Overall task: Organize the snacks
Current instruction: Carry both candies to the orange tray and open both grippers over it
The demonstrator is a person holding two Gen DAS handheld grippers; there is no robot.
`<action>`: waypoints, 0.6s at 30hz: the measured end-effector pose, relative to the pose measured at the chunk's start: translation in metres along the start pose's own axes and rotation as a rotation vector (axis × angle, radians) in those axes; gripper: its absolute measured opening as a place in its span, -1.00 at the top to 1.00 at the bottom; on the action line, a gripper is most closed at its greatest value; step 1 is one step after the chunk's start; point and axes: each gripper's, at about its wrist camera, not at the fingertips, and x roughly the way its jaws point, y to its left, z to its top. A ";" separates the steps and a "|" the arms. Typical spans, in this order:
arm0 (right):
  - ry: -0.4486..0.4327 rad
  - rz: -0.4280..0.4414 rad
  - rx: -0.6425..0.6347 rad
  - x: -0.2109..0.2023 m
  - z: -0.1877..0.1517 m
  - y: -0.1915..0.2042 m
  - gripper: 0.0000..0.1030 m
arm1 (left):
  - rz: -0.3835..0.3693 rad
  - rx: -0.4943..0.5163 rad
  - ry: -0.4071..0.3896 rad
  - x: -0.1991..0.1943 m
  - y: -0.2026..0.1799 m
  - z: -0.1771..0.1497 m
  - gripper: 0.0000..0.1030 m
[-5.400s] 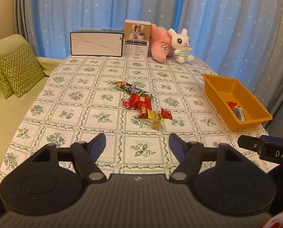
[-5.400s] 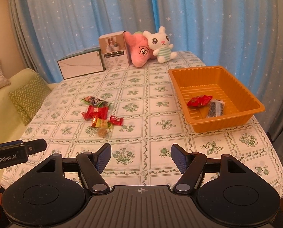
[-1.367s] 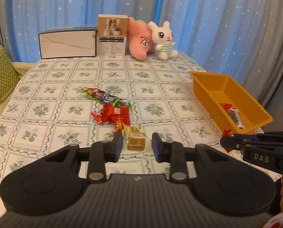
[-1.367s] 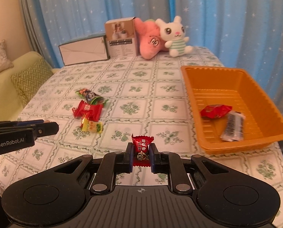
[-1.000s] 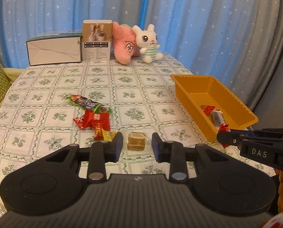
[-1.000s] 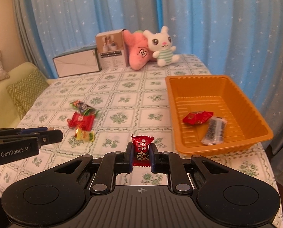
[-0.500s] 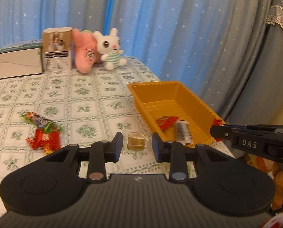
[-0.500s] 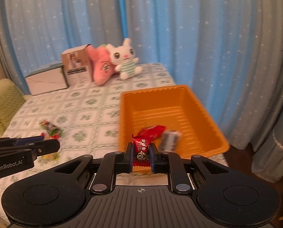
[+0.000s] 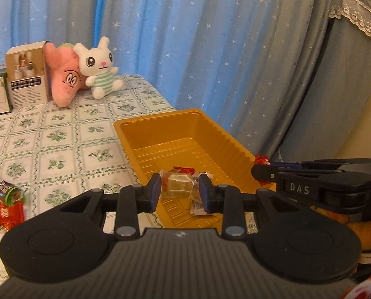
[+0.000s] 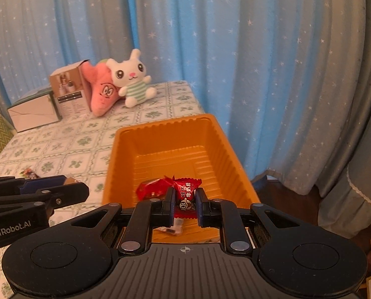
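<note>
- Left gripper [image 9: 180, 189] in my left hand pinches a brown wrapped candy [image 9: 177, 186] by its blocky middle, the clear wrapper ends sticking out either side; it hangs over the near end of the orange tray [image 9: 225, 137].
- On the tablecloth [image 9: 61, 154] at the far left edge, a few red and green snack packets [image 9: 5, 203] wait to be sorted; they are blurred and I cannot count them.
- Right gripper [image 10: 184, 205] in my right hand is pressed tight on a red wrapped candy [image 10: 186, 196], also above the tray's near end.
- Both sweets should be very light. The brown one looks like a firm block, so holding its flat sides suits it. The red one is held across its body; its crinkly foil is likely slippery and will crush a little.
- Loose wrapper tails may cling to the pads when I let go, so I would judge a clean drop needs the jaws well apart.
- Inside the tray, another red packet [image 10: 150, 189] lies beside my red candy, and a dark packet [image 10: 171, 228] is mostly hidden under my right gripper's fingers.
- Tray's near rim is cut off by both grippers, so I cannot see how far past it the candies hang.
</note>
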 end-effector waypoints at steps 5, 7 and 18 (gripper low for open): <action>0.010 -0.012 0.007 0.012 0.003 -0.012 0.67 | -0.007 0.024 0.020 0.019 -0.004 -0.001 0.43; 0.012 -0.013 0.008 0.016 0.004 -0.015 0.67 | -0.006 0.029 0.029 0.026 -0.005 -0.001 0.43; 0.022 -0.016 0.014 0.025 0.004 -0.018 0.67 | 0.015 0.074 0.053 0.034 -0.005 -0.001 0.16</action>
